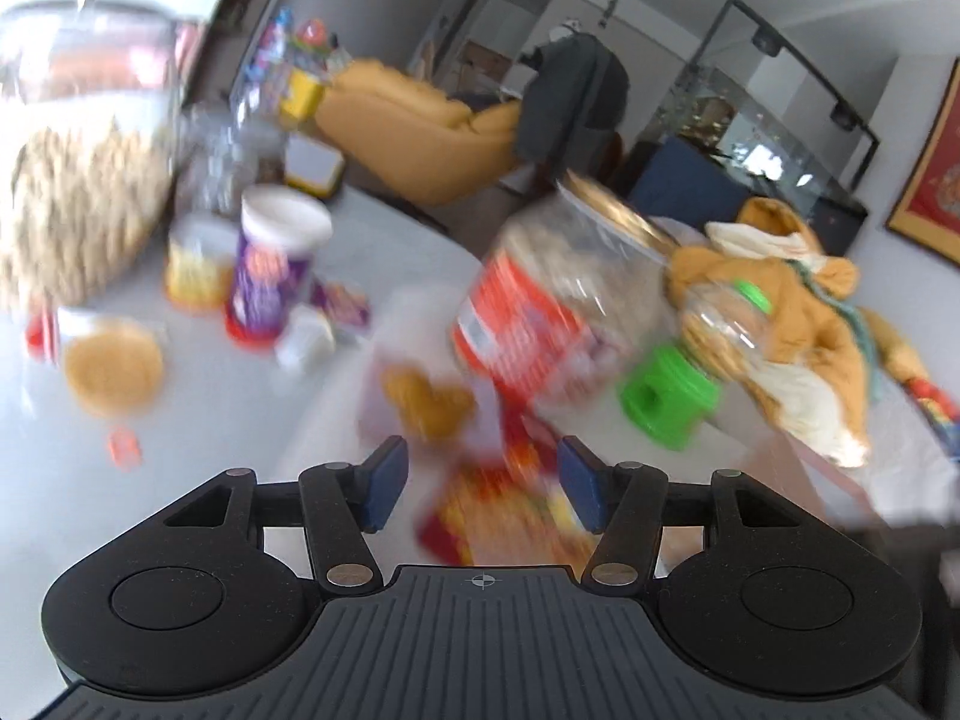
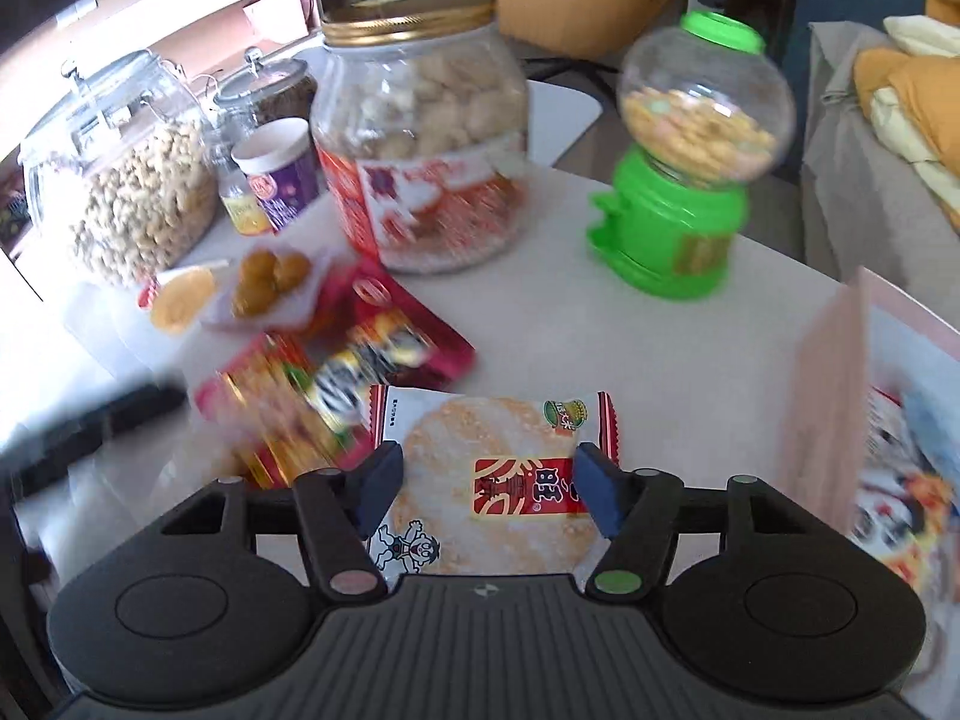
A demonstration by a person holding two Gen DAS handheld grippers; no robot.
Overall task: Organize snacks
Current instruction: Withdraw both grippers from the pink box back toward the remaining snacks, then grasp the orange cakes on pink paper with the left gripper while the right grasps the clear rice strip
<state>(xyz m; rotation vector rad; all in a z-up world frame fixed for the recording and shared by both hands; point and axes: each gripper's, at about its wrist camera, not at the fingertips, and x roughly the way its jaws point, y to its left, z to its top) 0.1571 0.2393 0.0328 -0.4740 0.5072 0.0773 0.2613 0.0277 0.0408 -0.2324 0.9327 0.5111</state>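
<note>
On the white tabletop [image 2: 558, 324], the big gold-lidded jar [image 2: 420, 126] holds pale puffed snacks; left of it a clip-top glass jar [image 2: 126, 174] holds nuts. The green dispenser [image 2: 690, 162] carries small biscuits in its clear globe. At the right edge stands a pink box [image 2: 840, 396], its contents blurred. The right claw [image 2: 487, 489] hovers level, pinching a rice cracker packet [image 2: 492, 480]. The left claw [image 1: 480, 483] hangs spread above blurred red wrappers [image 1: 510, 510].
</note>
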